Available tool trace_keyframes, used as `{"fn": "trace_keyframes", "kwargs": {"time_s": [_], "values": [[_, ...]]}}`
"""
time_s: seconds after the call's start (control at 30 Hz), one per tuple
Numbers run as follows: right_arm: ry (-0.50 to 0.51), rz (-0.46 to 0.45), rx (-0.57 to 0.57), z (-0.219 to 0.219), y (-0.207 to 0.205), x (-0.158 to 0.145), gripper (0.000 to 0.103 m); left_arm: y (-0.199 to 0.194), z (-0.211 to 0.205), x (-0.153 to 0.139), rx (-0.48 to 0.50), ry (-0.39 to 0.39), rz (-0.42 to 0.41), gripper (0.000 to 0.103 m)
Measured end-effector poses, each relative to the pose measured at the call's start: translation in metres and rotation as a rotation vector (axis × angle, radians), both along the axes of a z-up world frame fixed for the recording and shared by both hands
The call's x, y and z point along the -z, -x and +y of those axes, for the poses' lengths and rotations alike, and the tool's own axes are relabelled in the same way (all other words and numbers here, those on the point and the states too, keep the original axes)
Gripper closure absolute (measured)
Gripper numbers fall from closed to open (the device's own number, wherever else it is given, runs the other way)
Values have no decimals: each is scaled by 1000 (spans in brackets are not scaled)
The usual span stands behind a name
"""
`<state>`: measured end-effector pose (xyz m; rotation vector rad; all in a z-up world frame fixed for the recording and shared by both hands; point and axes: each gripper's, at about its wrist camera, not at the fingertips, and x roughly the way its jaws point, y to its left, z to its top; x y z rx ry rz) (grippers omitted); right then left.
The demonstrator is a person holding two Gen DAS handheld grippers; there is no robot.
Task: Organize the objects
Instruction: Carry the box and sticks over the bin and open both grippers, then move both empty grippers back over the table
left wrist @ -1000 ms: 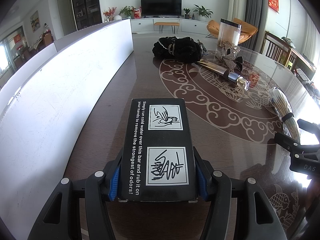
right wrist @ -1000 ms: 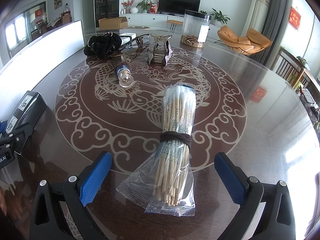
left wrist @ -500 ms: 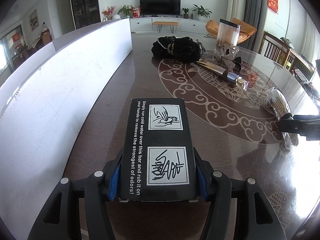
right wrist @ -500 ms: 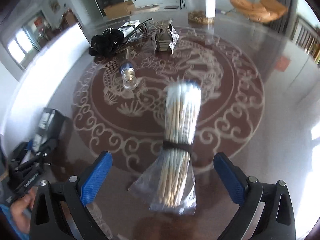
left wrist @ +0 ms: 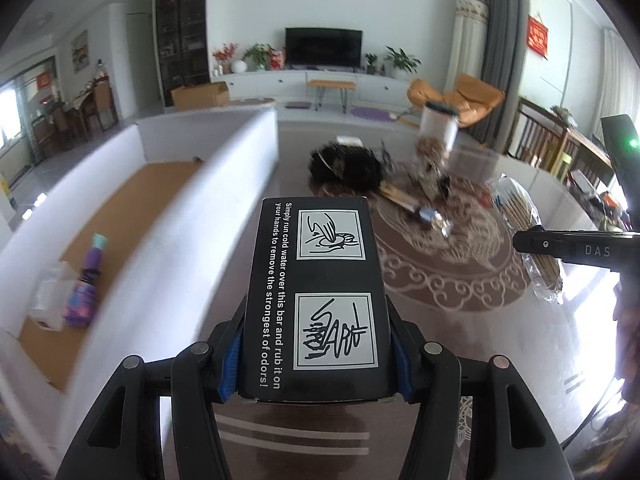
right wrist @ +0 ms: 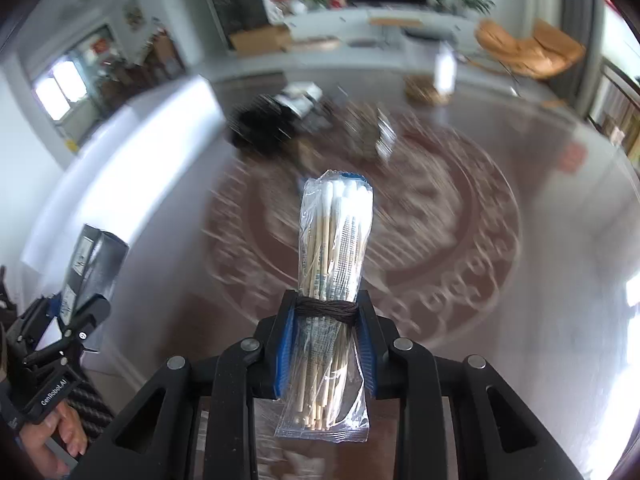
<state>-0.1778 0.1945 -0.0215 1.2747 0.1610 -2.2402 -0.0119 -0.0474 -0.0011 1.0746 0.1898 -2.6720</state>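
The black box (left wrist: 316, 300) is clamped in the left gripper (left wrist: 316, 356), above the surface (left wrist: 480, 340). It looks stiff and light.

The right gripper (right wrist: 326, 344) has just been closing; the swabs (right wrist: 334, 256) are squeezed at the tie. The bag is soft and slippery.

White walls, pale floor. Television (left wrist: 323, 47) at 12 o'clock above a long white cabinet (left wrist: 304, 84), potted plants (left wrist: 396, 58) alongside. Orange armchair (left wrist: 460, 98) at 1 o'clock. Grey curtain (left wrist: 494, 36) at 2 o'clock. Dark shelving (left wrist: 182, 28) at 11 o'clock. Daylight from window (left wrist: 8, 116) at 9 o'clock.
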Motion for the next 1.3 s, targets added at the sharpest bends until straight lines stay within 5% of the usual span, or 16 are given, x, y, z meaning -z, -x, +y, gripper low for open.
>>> {"fn": "trace_keyframes", "kwargs": {"time_s": [0.3, 0.5, 0.63, 0.67, 0.73, 0.77, 0.9, 1.07, 1.2, 1.3], "values": [[212, 49, -228, -133, -23, -82, 74, -42, -98, -53, -264, 104, 42, 45], [279, 46, -377, -234, -45, -99, 74, -50, -156, -45, -378, 130, -18, 45], [284, -7, -445, -296, -57, -80, 74, -43, -182, -28, -418, 123, -94, 44], [279, -17, -452, -306, -58, -77, 70, -41, -186, -25, -422, 123, -110, 40], [251, -57, -456, -326, -56, -58, 36, -36, -197, -12, -445, 138, -166, 7], [244, -77, -453, -331, -53, -50, 21, -36, -201, -8, -449, 148, -179, 6], [262, -36, -433, -309, -58, -43, 20, -46, -196, -5, -456, 158, -157, 6], [159, 95, -345, -251, -61, -22, 15, -53, -152, -23, -403, 83, -24, 6], [52, 173, -242, -177, -55, 12, 15, -49, -85, -47, -209, 16, 110, 6], [-36, 192, -148, -120, -52, 40, 15, -41, -28, -47, -14, -4, 126, 1]]}}
